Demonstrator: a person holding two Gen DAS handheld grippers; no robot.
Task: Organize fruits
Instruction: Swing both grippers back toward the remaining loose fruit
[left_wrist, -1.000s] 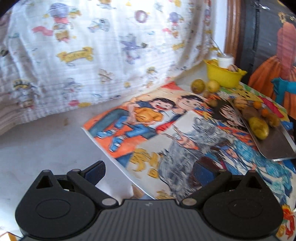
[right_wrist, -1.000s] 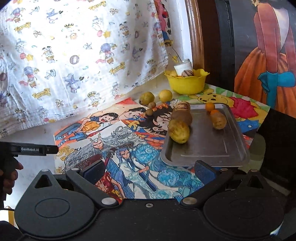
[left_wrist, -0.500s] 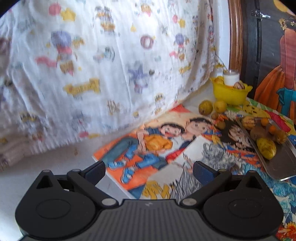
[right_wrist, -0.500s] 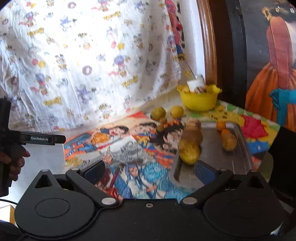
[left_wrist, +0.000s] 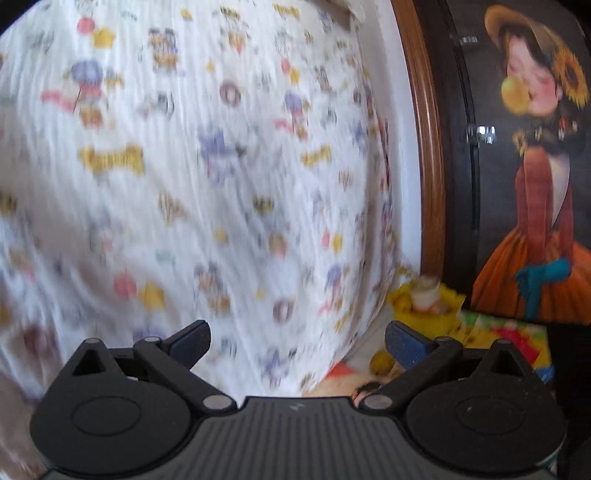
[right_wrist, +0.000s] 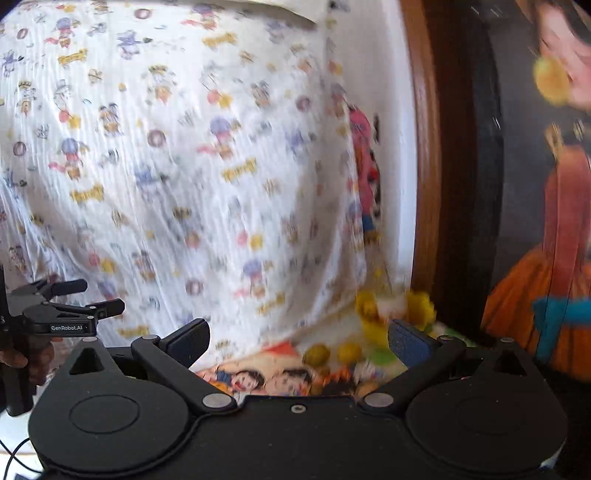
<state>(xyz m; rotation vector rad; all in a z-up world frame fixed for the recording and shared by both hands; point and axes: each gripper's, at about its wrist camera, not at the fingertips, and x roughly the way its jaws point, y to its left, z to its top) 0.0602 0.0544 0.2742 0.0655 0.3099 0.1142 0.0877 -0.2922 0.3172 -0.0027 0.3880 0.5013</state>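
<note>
My left gripper (left_wrist: 297, 341) stands with its jaws spread wide and nothing between them. My right gripper (right_wrist: 298, 341) is in the same condition: jaws apart, gap empty. In the right wrist view, the left unit appears at the far left edge, gripped by my hand (right_wrist: 31, 360), its fingers pointing to the right.

Both views are motion-blurred, so fine detail is limited.

Just past the right gripper's fingers lies the cartoon mat (right_wrist: 258, 378), only a strip of it visible above the gripper body. On the mat, two yellow-green fruits (right_wrist: 316, 353) sit side by side, close to each other. In the left wrist view, one such fruit (left_wrist: 381, 361) shows just beside the right-hand finger pad (left_wrist: 406, 345).

Behind the fruits stands the yellow bowl (right_wrist: 373, 326), holding a pale cylindrical container (left_wrist: 424, 293) and some rounded items I cannot identify through the blur. The bowl sits near the foot of the brown wooden frame (left_wrist: 428, 147).

Farthest back, the printed white cloth (left_wrist: 207, 166) fills the left and centre of both views. To the right of the frame hangs a dark picture of a figure in an orange dress (left_wrist: 535, 229).
</note>
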